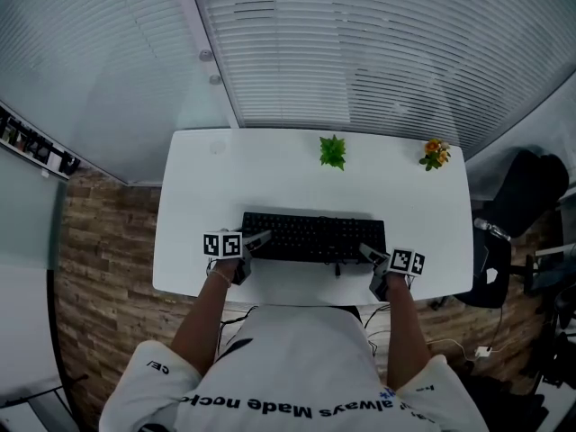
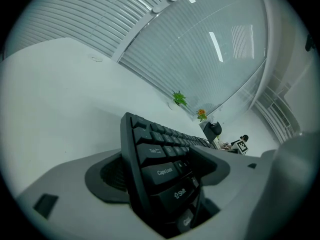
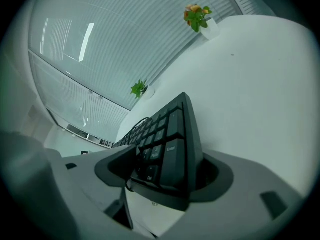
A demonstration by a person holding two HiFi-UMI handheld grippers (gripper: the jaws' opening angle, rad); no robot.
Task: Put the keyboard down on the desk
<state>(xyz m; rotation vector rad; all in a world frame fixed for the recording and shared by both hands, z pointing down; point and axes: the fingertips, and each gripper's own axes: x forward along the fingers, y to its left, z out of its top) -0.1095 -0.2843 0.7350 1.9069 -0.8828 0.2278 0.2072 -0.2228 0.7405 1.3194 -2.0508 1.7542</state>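
The keyboard (image 1: 313, 237) lies level and crosswise on the white desk (image 1: 270, 169), keys up. Only a narrow strip of bare top lies between it and the edge nearest the person. Beyond the keyboard the top is bare all the way to the far edge. There a small green plant (image 1: 332, 151) stands behind the keyboard's middle, and a small orange-flowered plant (image 1: 436, 154) stands behind and to the right of its right end. White blinds (image 1: 360, 43) rise past the plants. To the left of the keyboard a band of bare top runs to the desk's rounded left edge, and a similar band runs to the right edge. Off that right edge, well apart from the keyboard, stands a dark chair (image 1: 526, 192).

The left gripper (image 1: 256, 240) sits at the keyboard's left end with its jaws spread wide, and that end stands between them. One pad (image 2: 107, 176) is at the keyboard's underside and the other reaches over the keys by Caps Lock. The grip looks slack, not a pinch.

The right gripper (image 1: 369, 252) sits at the keyboard's right end in the same way. Its jaws are also spread, though a little less. One pad (image 3: 215, 176) is under the end, with a dark gap beside the keyboard's edge, and the other is above the keys near Enter. With a jaw under each end, I cannot tell whether the keyboard's base is fully down on the desk.
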